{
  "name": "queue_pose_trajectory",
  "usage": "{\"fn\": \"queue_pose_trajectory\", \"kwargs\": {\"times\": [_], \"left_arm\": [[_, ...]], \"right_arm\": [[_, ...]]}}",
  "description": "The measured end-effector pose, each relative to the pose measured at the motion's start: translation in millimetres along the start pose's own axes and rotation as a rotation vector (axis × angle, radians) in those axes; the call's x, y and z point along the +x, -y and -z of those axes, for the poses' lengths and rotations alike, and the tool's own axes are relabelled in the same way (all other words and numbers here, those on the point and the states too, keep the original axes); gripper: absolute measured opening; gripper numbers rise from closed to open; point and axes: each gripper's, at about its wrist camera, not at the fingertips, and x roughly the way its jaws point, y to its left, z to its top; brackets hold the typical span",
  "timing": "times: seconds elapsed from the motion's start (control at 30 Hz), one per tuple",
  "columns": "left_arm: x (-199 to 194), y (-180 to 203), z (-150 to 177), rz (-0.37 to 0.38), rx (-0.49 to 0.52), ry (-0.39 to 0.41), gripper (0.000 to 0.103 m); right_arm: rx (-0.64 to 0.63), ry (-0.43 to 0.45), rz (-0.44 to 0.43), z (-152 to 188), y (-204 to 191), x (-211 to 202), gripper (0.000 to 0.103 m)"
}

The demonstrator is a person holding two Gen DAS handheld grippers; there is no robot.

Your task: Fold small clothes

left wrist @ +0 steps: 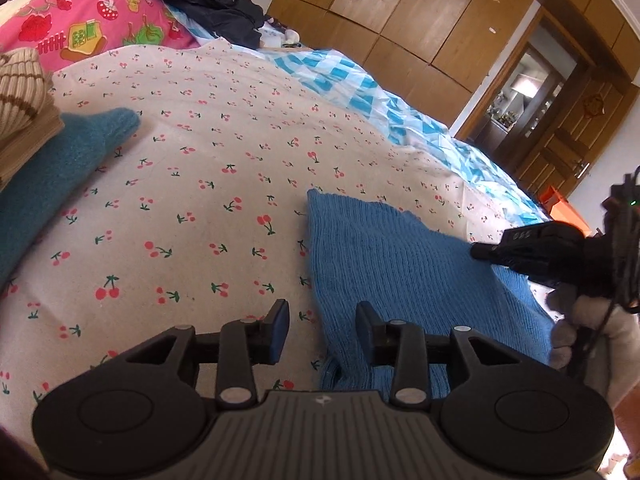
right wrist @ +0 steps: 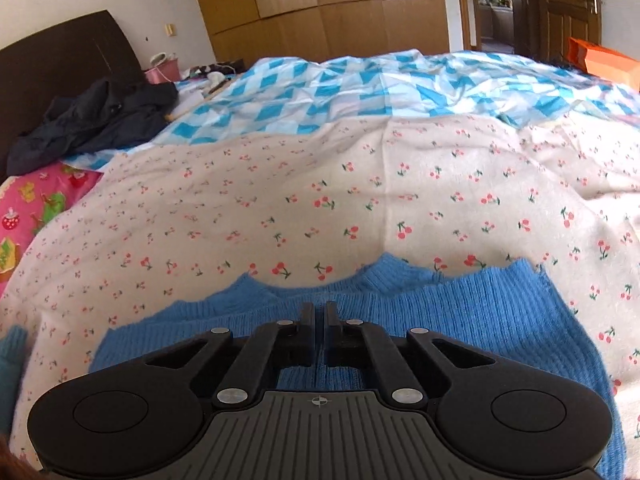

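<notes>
A bright blue knit garment [left wrist: 400,264] lies partly folded on the cherry-print sheet [left wrist: 208,152]. My left gripper [left wrist: 322,326] is open, its fingers straddling the garment's left edge just above it. My right gripper [left wrist: 480,251] comes in from the right with its tip on the garment's far edge. In the right wrist view the right gripper [right wrist: 319,314] is shut, its fingers pressed together over the blue garment [right wrist: 460,312], apparently pinching a layer of the knit. The cherry sheet [right wrist: 280,192] stretches beyond.
A teal knit garment [left wrist: 52,176] and a striped beige knit [left wrist: 20,84] lie at the left. A pink printed pillow [left wrist: 92,28], a dark jacket [right wrist: 100,120], a blue-white checked quilt [right wrist: 340,88], wooden wardrobes [right wrist: 320,0] and a door [left wrist: 560,148] lie beyond.
</notes>
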Motion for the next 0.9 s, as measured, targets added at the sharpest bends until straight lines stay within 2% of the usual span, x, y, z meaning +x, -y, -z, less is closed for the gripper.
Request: {"fn": "queue_pose_trajectory", "kwargs": {"times": [0.1, 0.2, 0.43, 0.53, 0.67, 0.73, 0.77, 0.83, 0.9], "left_arm": [[5.0, 4.8, 2.2, -0.01, 0.035, -0.028, 0.042], [11.9, 10.0, 7.3, -0.047, 0.082, -0.065, 0.043], [10.9, 11.4, 8.5, -0.073, 0.105, -0.057, 0.044], [11.2, 10.8, 8.2, -0.076, 0.107, -0.059, 0.046], [11.7, 10.9, 8.1, -0.078, 0.107, -0.06, 0.047], [12.0, 11.4, 8.2, -0.08, 0.11, -0.062, 0.047], [12.6, 11.9, 8.7, -0.083, 0.114, -0.063, 0.048], [13.8, 13.8, 9.7, -0.09, 0.128, -0.065, 0.048], [13.9, 15.2, 11.1, -0.096, 0.138, -0.06, 0.048]], "right_arm": [[-0.046, -0.069, 0.031, 14.6, -3.5, 19.5, 0.004], [-0.102, -0.055, 0.047, 15.4, -11.7, 16.8, 0.011], [-0.113, 0.025, 0.005, 19.2, -11.4, -35.2, 0.011], [-0.069, 0.031, 0.036, 35.4, 12.2, -63.2, 0.011], [-0.001, 0.024, 0.148, 62.3, 58.0, -88.6, 0.013], [0.017, 0.003, 0.205, 72.6, 77.0, -89.3, 0.009], [0.013, -0.002, 0.219, 77.5, 85.6, -86.8, 0.0], [0.018, 0.0, 0.225, 80.5, 95.9, -82.8, 0.0], [0.08, 0.005, 0.214, 75.8, 100.7, -88.8, 0.0]]}}
